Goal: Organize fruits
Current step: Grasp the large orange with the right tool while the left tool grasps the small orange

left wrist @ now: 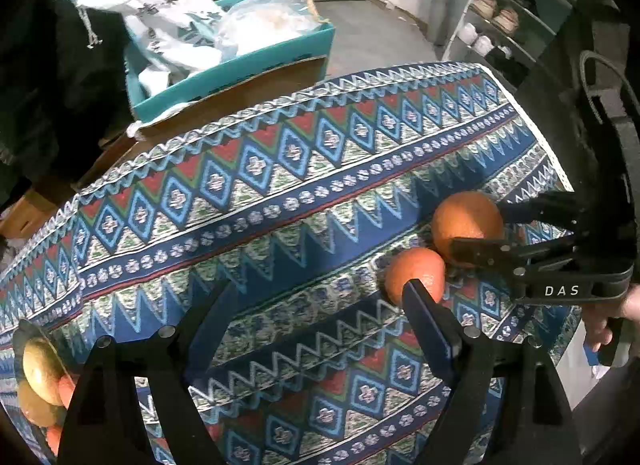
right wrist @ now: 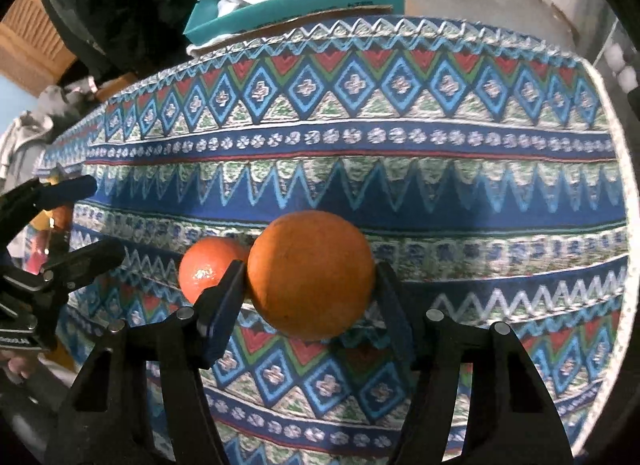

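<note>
A large orange (right wrist: 310, 273) sits between the fingers of my right gripper (right wrist: 310, 285), which is shut on it just above the patterned tablecloth (right wrist: 400, 145). The left wrist view shows the same orange (left wrist: 466, 225) held in the right gripper (left wrist: 476, 229). A smaller tangerine (right wrist: 208, 269) rests on the cloth beside it, also in the left wrist view (left wrist: 414, 273). My left gripper (left wrist: 316, 297) is open and empty, its right finger just in front of the tangerine. It also shows in the right wrist view (right wrist: 100, 221). A pile of fruit (left wrist: 40, 377) lies at the left edge.
A teal box (left wrist: 240, 69) with plastic bags stands on cardboard beyond the table's far edge, also in the right wrist view (right wrist: 296, 5). A shoe rack (left wrist: 504, 21) stands at the far right. The tablecloth's right edge (left wrist: 556, 161) is close to the orange.
</note>
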